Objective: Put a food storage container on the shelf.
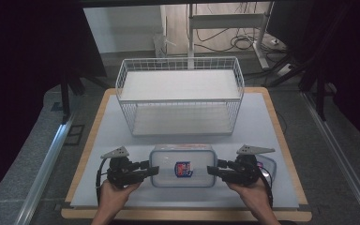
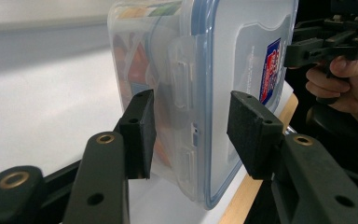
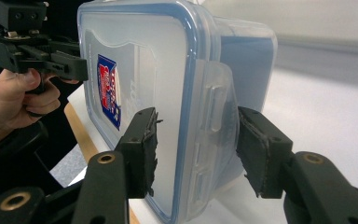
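Note:
A clear plastic container (image 1: 183,165) with a blue-rimmed lid and a red-and-blue label sits lengthwise between my two grippers, near the table's front. Colourful contents show through its wall (image 2: 135,60). My left gripper (image 1: 154,169) clamps its left end at the side latch, one pad against the base and the other on the lid (image 2: 191,100). My right gripper (image 1: 212,169) clamps the opposite end the same way (image 3: 196,116). Each gripper view shows the other gripper at the far end, the right one (image 2: 326,46) and the left one (image 3: 37,51), each in a hand.
A white two-tier wire rack (image 1: 178,62) stands behind the container on the pale mat (image 1: 262,122). Another blue-rimmed clear piece (image 1: 269,164) lies under the right gripper. The table's wooden edge (image 1: 183,215) runs along the front, with metal rails on the floor at both sides.

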`<state>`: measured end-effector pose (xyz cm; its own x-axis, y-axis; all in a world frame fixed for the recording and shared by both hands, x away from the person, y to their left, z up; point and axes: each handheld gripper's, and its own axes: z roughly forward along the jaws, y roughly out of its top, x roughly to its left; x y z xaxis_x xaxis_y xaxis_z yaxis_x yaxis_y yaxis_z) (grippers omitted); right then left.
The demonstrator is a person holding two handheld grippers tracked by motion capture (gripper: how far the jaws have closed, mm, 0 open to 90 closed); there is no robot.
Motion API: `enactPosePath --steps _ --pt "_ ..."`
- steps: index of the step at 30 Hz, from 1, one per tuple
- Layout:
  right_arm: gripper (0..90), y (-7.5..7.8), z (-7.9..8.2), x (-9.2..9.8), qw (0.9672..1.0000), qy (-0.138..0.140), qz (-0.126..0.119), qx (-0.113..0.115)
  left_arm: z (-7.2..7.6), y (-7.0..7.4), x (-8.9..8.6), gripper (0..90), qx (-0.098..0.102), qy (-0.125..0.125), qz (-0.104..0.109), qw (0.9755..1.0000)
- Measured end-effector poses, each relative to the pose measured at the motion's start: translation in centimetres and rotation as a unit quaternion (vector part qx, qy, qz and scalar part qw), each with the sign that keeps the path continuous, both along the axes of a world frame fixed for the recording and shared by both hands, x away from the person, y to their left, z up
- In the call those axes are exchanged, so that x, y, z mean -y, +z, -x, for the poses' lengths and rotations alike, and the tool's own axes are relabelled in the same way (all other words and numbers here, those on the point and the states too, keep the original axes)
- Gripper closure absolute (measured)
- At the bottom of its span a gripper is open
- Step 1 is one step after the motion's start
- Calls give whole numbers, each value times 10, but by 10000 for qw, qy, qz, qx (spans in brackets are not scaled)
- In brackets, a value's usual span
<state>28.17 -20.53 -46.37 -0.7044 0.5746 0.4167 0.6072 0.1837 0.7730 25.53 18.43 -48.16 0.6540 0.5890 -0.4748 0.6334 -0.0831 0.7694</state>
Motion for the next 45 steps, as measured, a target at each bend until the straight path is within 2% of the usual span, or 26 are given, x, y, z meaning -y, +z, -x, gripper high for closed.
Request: enactPosePath --steps 5,7,9,11,15,20,21,23,24,31,39,45 --pt "502 10 -3 0 9999 -16 -59 147 -3 12 -1 525 180 36 -33 9998" --pt "502 20 -7 -2 9996 -22 -99 282 -6 24 -2 524 318 83 -33 9995" --pt "502 27 -10 -2 9993 -17 -109 348 -8 27 -2 523 356 87 -26 9993" --pt "502 33 -13 -3 9990 9 -121 424 -11 39 -3 524 450 99 -39 9989" --pt "503 45 -20 -3 9987 28 -169 481 -17 53 -4 524 544 121 -82 9984" --pt "503 56 -28 -5 9982 26 -211 562 -26 65 -5 523 585 156 -55 9981" --pt "504 63 -34 -5 9980 25 -248 589 -29 71 -5 523 602 187 -47 9980" --pt "504 65 -36 -5 9979 21 -280 586 -31 75 -6 524 620 191 -43 9979" --pt "507 72 -42 -5 9975 26 -381 602 -35 81 -7 524 663 197 -35 9976" --pt "509 91 -58 -10 9966 17 -488 668 -49 99 -13 525 712 234 7 9972" --pt "514 110 -75 -14 9956 -44 -612 708 -67 113 -19 525 663 224 138 9975" --pt "515 128 -93 -20 9953 -101 -657 711 -86 131 -24 524 661 280 177 9973"
